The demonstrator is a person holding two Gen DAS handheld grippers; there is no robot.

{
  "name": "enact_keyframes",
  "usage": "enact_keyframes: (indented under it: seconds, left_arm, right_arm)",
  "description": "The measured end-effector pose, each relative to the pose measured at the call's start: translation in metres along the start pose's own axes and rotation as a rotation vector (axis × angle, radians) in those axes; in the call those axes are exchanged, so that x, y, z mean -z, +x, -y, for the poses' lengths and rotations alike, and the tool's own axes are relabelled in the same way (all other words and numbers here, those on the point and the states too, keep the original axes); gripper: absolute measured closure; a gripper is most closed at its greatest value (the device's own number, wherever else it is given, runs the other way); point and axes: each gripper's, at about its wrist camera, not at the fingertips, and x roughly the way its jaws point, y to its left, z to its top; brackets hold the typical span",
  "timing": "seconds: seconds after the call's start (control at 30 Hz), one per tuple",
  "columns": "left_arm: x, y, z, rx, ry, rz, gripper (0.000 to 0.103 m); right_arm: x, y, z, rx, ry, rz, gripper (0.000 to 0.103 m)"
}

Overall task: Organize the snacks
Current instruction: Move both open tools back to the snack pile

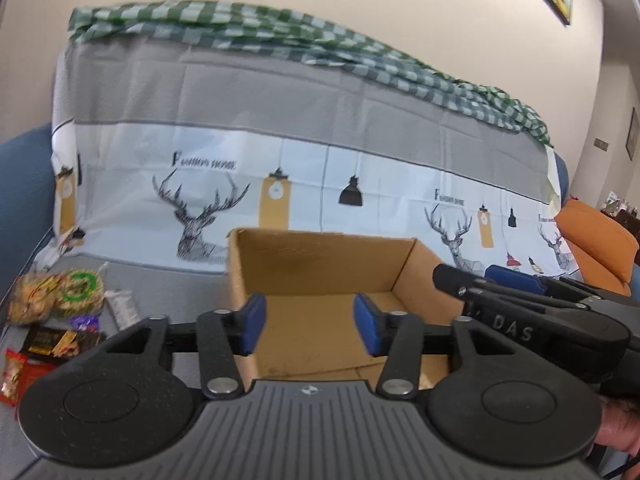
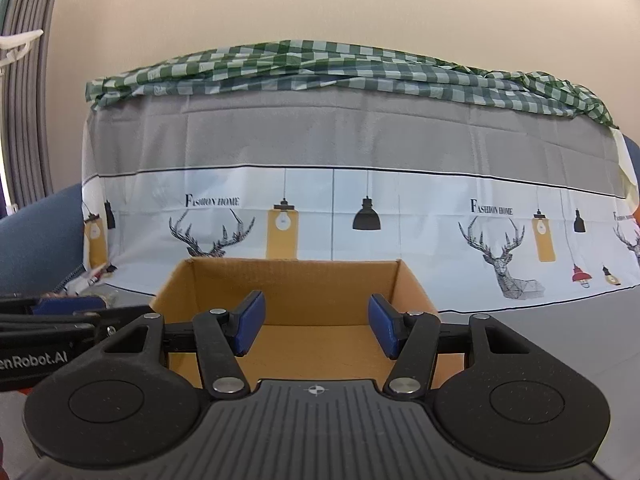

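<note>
The left gripper [image 1: 306, 328] holds its blue fingers [image 1: 253, 322] apart with nothing between them; past the gap lies only the bare floor of the cardboard box [image 1: 320, 256]. The right gripper [image 2: 316, 326] is likewise parted and empty, its fingers [image 2: 250, 326] framing the same box from the other side, and in the left view it reaches in at about 3 o'clock, just beside the box's right wall. The box stands open at 12 o'clock of both grippers, on a grey surface in front of a sofa draped with a deer-and-lamp printed cloth [image 2: 360, 208]; as far as the views show, it holds nothing.

The snacks sit well apart from it, at about 9 o'clock in the left view: a clear bag of round biscuits [image 1: 52, 294], a dark chocolate packet [image 1: 56, 342], a red packet [image 1: 16, 372] and a small white sachet [image 1: 122, 308].

The task seems to stand between placements, or at its start. The next move likely calls for swinging the left gripper toward the pile, widening the fingers enough to span a crinkly packet, and closing gently.
</note>
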Motion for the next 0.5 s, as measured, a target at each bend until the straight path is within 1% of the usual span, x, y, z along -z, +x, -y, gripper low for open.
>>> enact_keyframes:
  seconds: [0.03, 0.07, 0.1, 0.13, 0.27, 0.33, 0.4, 0.47, 0.5]
  left_arm:
    - [-0.002, -0.001, -0.006, 0.002, -0.015, -0.017, 0.065]
    - [-0.005, -0.002, -0.012, 0.008, -0.028, -0.036, 0.067]
    - [-0.009, -0.001, -0.021, 0.023, -0.042, -0.059, 0.073]
    - [-0.013, -0.001, -0.028, 0.032, -0.054, -0.076, 0.077]
    - [-0.034, 0.001, -0.063, 0.042, -0.054, -0.129, 0.077]
    - [-0.038, 0.0, -0.079, 0.024, -0.038, -0.12, 0.077]
    - [-0.035, -0.003, -0.099, -0.005, -0.026, -0.105, 0.077]
    - [-0.025, -0.004, -0.123, -0.02, -0.064, -0.118, 0.077]
    - [-0.02, -0.002, -0.141, -0.029, -0.129, -0.154, 0.077]
  right_arm:
    - [-0.001, -0.001, -0.004, -0.004, 0.007, 0.005, 0.046]
    - [-0.001, -0.003, -0.007, -0.006, 0.013, 0.009, 0.048]
    - [-0.002, -0.003, -0.01, -0.006, 0.018, 0.013, 0.049]
    - [-0.002, -0.004, -0.014, -0.006, 0.023, 0.015, 0.051]
    - [-0.005, -0.005, -0.031, -0.035, 0.044, 0.019, 0.058]
    - [-0.005, -0.007, -0.042, -0.05, 0.037, 0.023, 0.058]
    - [-0.006, -0.007, -0.053, -0.065, 0.033, 0.022, 0.058]
    - [-0.006, -0.007, -0.065, -0.082, 0.029, 0.023, 0.058]
    - [-0.006, -0.007, -0.072, -0.094, 0.028, 0.023, 0.058]
